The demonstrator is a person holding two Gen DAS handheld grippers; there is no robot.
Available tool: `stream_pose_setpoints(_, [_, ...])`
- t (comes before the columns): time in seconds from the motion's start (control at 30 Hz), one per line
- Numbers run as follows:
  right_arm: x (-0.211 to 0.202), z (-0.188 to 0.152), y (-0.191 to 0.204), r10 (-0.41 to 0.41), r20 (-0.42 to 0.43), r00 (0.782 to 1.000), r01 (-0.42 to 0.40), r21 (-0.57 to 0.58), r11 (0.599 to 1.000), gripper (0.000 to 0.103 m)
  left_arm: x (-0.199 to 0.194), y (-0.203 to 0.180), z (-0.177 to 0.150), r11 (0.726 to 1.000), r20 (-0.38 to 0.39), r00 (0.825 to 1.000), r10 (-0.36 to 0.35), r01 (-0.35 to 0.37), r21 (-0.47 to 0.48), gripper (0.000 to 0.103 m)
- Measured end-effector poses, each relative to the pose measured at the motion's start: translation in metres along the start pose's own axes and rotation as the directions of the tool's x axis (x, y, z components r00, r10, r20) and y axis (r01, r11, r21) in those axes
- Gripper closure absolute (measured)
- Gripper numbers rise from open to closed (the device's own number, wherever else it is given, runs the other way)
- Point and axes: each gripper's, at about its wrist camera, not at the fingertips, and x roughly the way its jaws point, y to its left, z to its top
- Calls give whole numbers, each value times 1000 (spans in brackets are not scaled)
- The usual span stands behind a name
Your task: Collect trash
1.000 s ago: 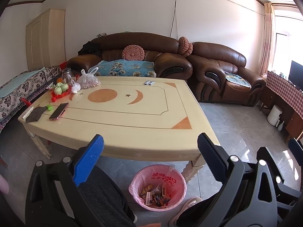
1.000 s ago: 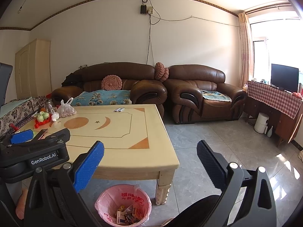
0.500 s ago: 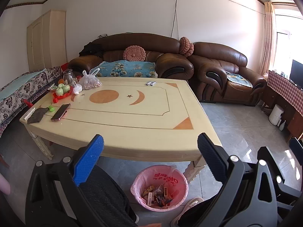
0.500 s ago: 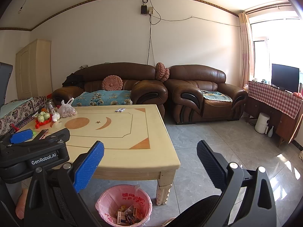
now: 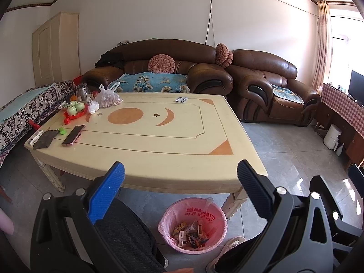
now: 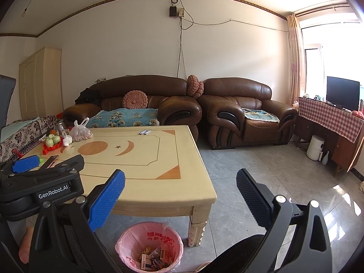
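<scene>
Trash [image 5: 191, 234] is sitting in the pink-lined bin [image 5: 206, 213] on the floor, right below the near edge of the desk [image 5: 159, 150] and just beside its near corner leg; we can make out small boxes and wrappers piled in there. Both of our tools are held up in front of the desk with nothing in them: the left tool [image 5: 180, 182] has its fingers spread wide apart, and the right tool [image 6: 180, 182] is spread just as wide. From the right wrist view we also catch the left tool's body off to the left of the bin. On the desk, well beyond the bin, two small wrapped packets [image 5: 181, 99] lie side by side near the far edge. Over at the desk's far left corner we've got a plastic bag [image 5: 108, 98], a red tray of green cups [image 5: 75, 110] and a phone [image 5: 73, 135].
</scene>
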Motion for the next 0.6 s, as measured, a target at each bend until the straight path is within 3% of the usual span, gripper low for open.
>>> stream_pose_setpoints(0.6, [0, 0, 0, 0, 1, 1000, 0, -3, 1000, 7, -2, 1, 4, 1000, 2, 1000, 0, 0, 5, 6])
